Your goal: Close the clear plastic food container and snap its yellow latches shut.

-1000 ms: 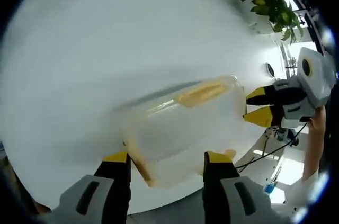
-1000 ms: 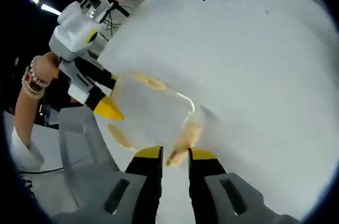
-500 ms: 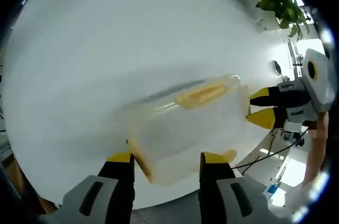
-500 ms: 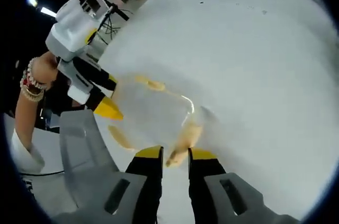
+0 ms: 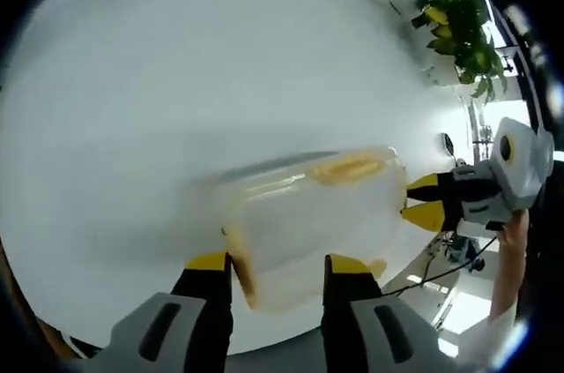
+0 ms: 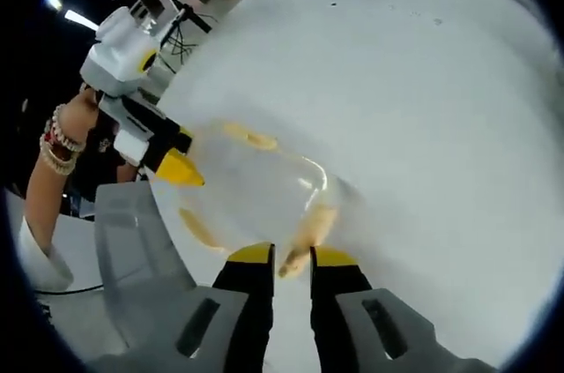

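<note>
The clear plastic container [image 5: 304, 214] lies on the white table [image 5: 176, 82], lid on, with a yellow latch [image 5: 351, 165] along its far side and another [image 5: 240, 274] by my left jaw. My left gripper [image 5: 278, 263] stands open, its jaws on either side of the container's near end. In the right gripper view the container [image 6: 256, 188] lies just past my right gripper [image 6: 292, 256], which is shut on the yellow end latch [image 6: 304, 236]. The right gripper [image 5: 425, 203] meets the container's far end; the left gripper [image 6: 176, 157] sits at the opposite end.
A green potted plant [image 5: 454, 16] stands past the table's far right. The table edge [image 5: 414, 258] runs close behind the container on the right. A hand with beaded bracelets [image 6: 55, 139] holds the left gripper. Open white tabletop [image 6: 423, 126] lies beyond.
The left gripper's jaws have drawn a little closer together around the container's end. The left view has shifted slightly. The right gripper stays on its latch.
</note>
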The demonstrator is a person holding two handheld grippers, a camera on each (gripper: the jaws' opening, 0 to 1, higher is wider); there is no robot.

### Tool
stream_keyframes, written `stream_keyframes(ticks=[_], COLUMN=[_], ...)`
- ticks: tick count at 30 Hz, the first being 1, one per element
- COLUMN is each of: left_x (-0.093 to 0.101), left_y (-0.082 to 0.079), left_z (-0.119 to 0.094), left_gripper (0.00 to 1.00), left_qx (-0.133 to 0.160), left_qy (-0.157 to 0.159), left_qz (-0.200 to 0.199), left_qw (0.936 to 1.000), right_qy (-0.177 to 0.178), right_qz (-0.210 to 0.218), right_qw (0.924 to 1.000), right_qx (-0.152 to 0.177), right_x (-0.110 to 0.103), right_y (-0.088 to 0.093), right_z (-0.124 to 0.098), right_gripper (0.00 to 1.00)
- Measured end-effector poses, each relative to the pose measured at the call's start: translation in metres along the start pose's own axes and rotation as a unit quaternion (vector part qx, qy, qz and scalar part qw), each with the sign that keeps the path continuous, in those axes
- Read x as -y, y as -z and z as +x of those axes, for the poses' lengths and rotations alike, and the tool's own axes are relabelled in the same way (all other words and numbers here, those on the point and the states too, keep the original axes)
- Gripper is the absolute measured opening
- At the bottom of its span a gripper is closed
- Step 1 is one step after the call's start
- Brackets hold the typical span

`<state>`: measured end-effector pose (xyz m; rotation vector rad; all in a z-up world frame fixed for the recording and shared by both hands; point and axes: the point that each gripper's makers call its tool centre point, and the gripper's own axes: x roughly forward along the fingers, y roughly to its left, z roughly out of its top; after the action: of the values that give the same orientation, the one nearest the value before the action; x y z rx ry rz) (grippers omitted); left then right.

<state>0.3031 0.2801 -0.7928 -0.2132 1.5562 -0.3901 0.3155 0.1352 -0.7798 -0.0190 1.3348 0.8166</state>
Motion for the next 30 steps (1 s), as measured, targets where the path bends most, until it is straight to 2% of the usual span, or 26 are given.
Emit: stream_keyframes(ticks=[8,9,17,20,21,22,28,30], left_x=[0.0015,0.0014,0.0001,0.0005,0.0009,0.0008,0.0047,0.0055], left_y=[-0.0025,0.0025,-0.0007,-0.0020,-0.0031,-0.0038,-0.0061,-0.0062], left_z=[0.0013,-0.0010,-0.0012,-0.0014,-0.0017,-0.0026,-0.0030,-0.0037], left_gripper=[0.29,0.29,0.30,0.30,0.30,0.30,0.31,0.32], left_qx=[0.006,-0.001,0.004,0.009,0.012,0.014,0.017,0.031], left_qy=[0.001,0.006,0.013,0.015,0.015,0.015,0.014,0.018], left_qz=[-0.010,-0.026,-0.025,-0.028,-0.028,-0.028,-0.021,-0.014], left_qw=[0.9999,0.9996,0.9996,0.9995,0.9994,0.9994,0.9995,0.9993], right_qy=[-0.002,-0.003,-0.010,-0.024,-0.018,-0.029,-0.026,-0.022], right_qz=[0.006,0.011,0.018,0.037,0.074,0.053,0.037,0.024], right_qw=[1.0000,0.9999,0.9997,0.9989,0.9971,0.9981,0.9988,0.9993], right_qx=[0.005,0.007,0.012,0.016,0.003,0.013,0.020,0.020], right_x=[0.0008,0.0008,0.0016,0.0032,0.0045,0.0058,0.0016,0.0011], right_y=[0.0006,0.0011,0.0017,0.0015,0.0079,0.0031,-0.0002,-0.0014], right_z=[-0.0001,-0.0021,-0.0032,-0.0024,-0.0040,-0.0016,0.0003,0.0009], right_gripper=[0.10,0.10,0.09,0.07,0.07,0.06,0.07,0.08])
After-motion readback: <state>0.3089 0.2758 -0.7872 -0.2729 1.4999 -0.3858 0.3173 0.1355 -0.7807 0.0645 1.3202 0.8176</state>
